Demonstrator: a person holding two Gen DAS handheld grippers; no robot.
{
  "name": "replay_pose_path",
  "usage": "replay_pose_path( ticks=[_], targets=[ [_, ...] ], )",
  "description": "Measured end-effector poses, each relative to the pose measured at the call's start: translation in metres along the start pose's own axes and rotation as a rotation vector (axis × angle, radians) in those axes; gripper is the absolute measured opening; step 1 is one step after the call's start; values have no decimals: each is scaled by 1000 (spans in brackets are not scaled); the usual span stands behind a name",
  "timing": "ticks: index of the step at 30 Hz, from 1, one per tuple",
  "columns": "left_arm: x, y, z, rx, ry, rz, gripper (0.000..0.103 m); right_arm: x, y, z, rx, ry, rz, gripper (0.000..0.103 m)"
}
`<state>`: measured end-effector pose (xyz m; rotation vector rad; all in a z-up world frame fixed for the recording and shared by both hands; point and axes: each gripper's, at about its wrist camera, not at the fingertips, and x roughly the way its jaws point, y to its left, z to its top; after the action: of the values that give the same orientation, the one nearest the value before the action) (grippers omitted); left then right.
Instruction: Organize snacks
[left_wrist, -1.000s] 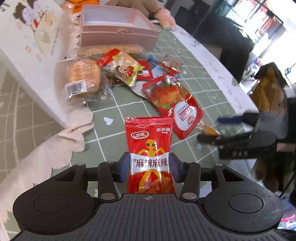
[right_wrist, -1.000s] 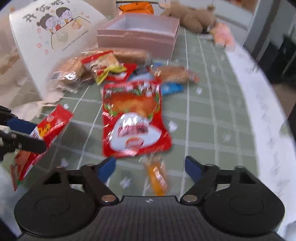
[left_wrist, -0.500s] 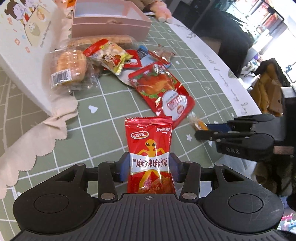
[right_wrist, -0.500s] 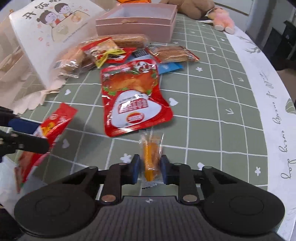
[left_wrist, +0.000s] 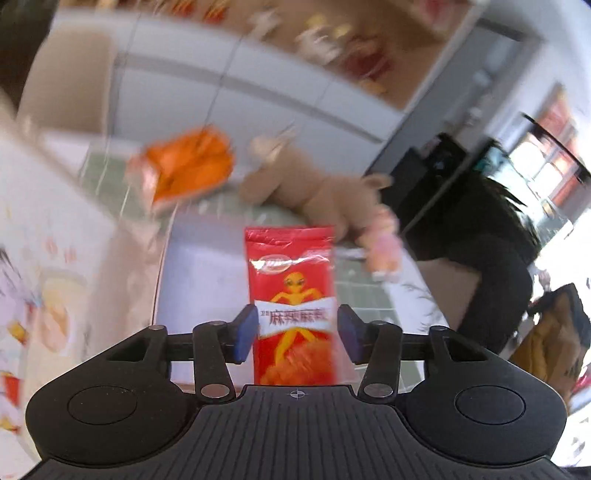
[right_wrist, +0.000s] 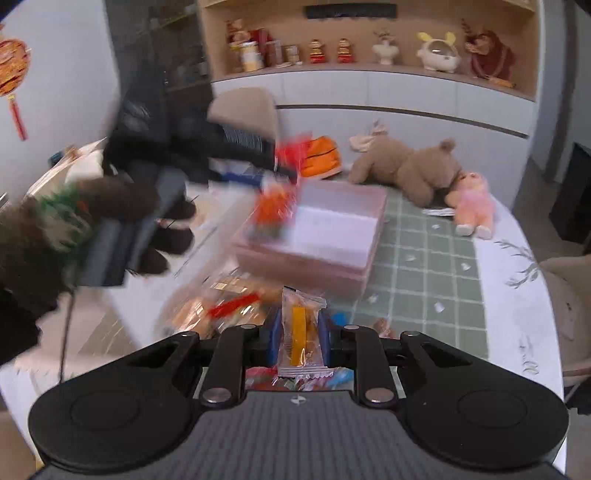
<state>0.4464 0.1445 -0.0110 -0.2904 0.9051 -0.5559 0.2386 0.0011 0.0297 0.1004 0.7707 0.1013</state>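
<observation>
My left gripper (left_wrist: 295, 328) is over the pink box (left_wrist: 207, 266) with the red spicy snack packet (left_wrist: 293, 302) standing between its fingers; the jaws have parted and small gaps show on both sides of the packet. In the right wrist view the left gripper (right_wrist: 277, 173) is a blurred shape above the pink box (right_wrist: 332, 236), with the red packet (right_wrist: 275, 206) blurred below it. My right gripper (right_wrist: 298, 334) is shut on a small clear packet with an orange stick (right_wrist: 301, 332), held up short of the box.
A pile of bread and red snack packs (right_wrist: 221, 306) lies before the box. An orange bag (right_wrist: 319, 157), a brown teddy (right_wrist: 410, 170) and a pink plush (right_wrist: 471, 206) lie behind it. A white illustrated carton (left_wrist: 48, 280) stands left. The table edge curves right.
Both grippers lifted and moved forward toward the pink box. The left jaws have parted around the red packet. The right gripper keeps the orange stick packet it closed on.
</observation>
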Motion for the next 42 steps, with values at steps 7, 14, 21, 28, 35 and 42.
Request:
replay_pose_path(
  ticks=[7,14,21,28,35,42],
  targets=[
    [-41,31,-33,42,-90,-6,51,48,-3,60,4,-180,-47,22],
    [-77,43,-64,170,-41,106,51,142,-13,81,-15,-120,-113,62],
    [-66,43,-98,115,34,-19,51,167,-68,11,164,80,-161,62],
    [-35,12,-119,242,121,-9,51,159,-44,-59,101,188,-106,44],
    [-21,-3,-120,300,127,93,51,115,-25,-92,56,212,-50,44],
    [-11,18,-122,157,204,178,51,95,-27,-112,34,205,-93,47]
  ],
)
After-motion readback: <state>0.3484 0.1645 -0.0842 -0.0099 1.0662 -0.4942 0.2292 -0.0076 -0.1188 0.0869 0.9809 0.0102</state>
